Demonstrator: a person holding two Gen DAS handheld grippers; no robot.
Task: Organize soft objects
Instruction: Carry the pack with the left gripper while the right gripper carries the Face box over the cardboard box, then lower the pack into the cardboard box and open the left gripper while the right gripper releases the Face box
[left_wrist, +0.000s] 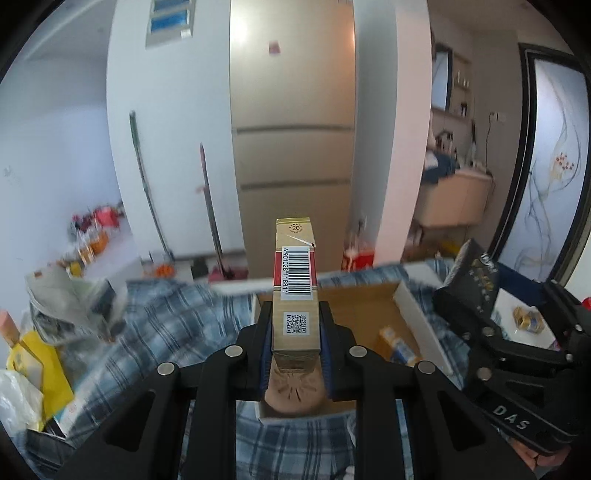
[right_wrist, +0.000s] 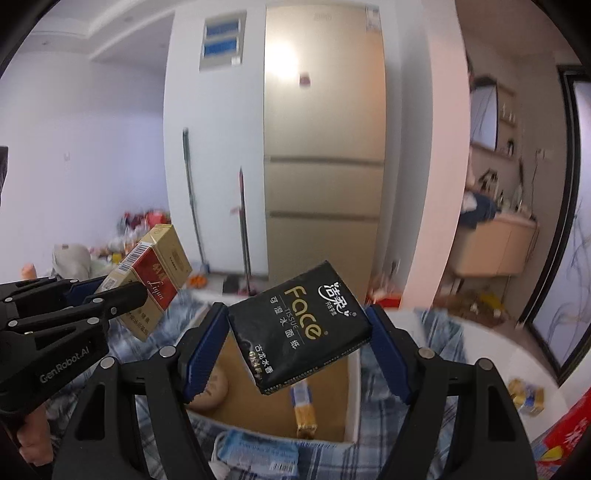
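The left gripper (left_wrist: 295, 332) has its fingers (left_wrist: 263, 325) clenched on the narrow sides of a gold-and-red cigarette pack (left_wrist: 295, 273), gripping its lower half so that the long body sticks out ahead, barcode face up; held by the short span, the pack sits stiff and straight between the blue pads, which probably makes it easy to lower end-first. The right gripper (right_wrist: 297, 332) carries a black "Face" tissue pack (right_wrist: 295, 325), its fingers (right_wrist: 207, 347) set wide because the pack is taken across its broad width; the soft wrapper sits tilted, one corner low, and the left pad appears to bear on its edge while the right pad meets its far corner, so the hold looks light rather than firm. Both loads hang above an open cardboard box (left_wrist: 373, 306) that lies on a blue plaid cloth (left_wrist: 166, 325) covering the counter, and both grippers tip downward toward it, which suggests the box is where the items are being collected. Inside it already lie a tan rounded item (right_wrist: 210, 387) and a yellow-and-blue packet (right_wrist: 304, 406), so there is free floor between them for these two. A pale blue packet (right_wrist: 255, 454) lies on the cloth just before the box, and a small gold-and-blue pack (left_wrist: 528, 319) sits well off to the right, both seemingly still to be sorted.
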